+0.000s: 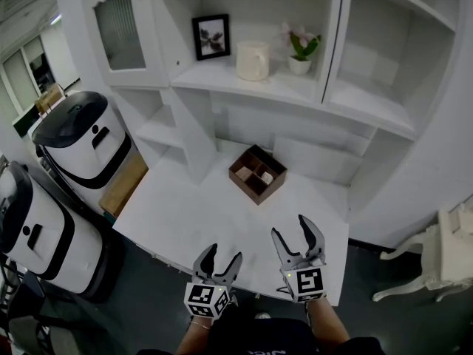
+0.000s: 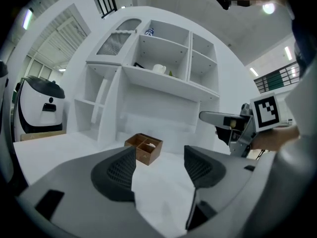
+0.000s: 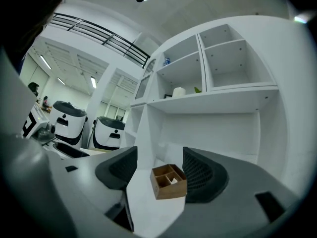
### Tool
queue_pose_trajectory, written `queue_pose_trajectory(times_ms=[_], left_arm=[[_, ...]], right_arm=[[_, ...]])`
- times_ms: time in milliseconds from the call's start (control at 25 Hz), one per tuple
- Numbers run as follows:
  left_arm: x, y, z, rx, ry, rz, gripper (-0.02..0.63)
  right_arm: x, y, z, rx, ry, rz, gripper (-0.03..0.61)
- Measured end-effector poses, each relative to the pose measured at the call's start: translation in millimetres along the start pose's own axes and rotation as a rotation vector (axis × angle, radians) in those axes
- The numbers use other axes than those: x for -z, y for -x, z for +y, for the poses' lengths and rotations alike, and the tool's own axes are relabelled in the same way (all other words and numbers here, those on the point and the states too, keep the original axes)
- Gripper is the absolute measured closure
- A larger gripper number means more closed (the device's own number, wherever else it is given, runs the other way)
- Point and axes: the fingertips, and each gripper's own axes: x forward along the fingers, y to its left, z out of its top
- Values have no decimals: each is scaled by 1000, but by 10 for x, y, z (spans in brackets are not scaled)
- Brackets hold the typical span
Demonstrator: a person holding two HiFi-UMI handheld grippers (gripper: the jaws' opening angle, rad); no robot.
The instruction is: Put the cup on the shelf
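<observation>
**Desk:** Where does the job stand here?

**Photographer:** The cup (image 1: pixel 252 60) sits upright on the shelf (image 1: pixel 222 75), at 12 o'clock from the person, between a picture frame (image 1: pixel 211 36) at its 9 o'clock and a potted plant (image 1: pixel 301 50) at its 3 o'clock. It stands apart from both. By my reading, the placing step looks finished.

**Desk:** And the tongs?

**Photographer:** Both are released. The left gripper (image 1: pixel 219 256) and the right gripper (image 1: pixel 288 226) hang over the near edge of the table (image 1: pixel 192 213), jaws spread, with nothing between them. Each gripper's own view shows only bare tabletop and the distant box through the gap.

**Desk:** What would the next move call for?

**Photographer:** Little, I'd judge: draw the grippers clear. If another cup is meant, none shows within reach. A wooden box (image 1: pixel 257 173) with 4 compartments lies at 12 o'clock on the table, well apart from the grippers. Something pale sits in 1 compartment, but it is too small to identify.

**Desk:** The setting?

**Photographer:** The table is smooth, white and matte, built into a white cabinet with open compartments. 2 white rounded machines (image 1: pixel 81 135) stand at 9 o'clock, a white chair (image 1: pixel 454 254) at 3 o'clock, on a dark floor. Ceiling strip lights and a railing show in the gripper views.
</observation>
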Motion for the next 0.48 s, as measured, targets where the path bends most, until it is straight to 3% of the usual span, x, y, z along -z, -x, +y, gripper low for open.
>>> queue_pose_trajectory(times_ms=[280, 480], left_arm=[[213, 88, -38, -13, 2, -2, 313], [288, 61, -21, -20, -21, 20, 313]], right_arm=[[798, 218, 190, -20, -40, 173, 291], [1111, 392, 274, -20, -88, 250, 291]])
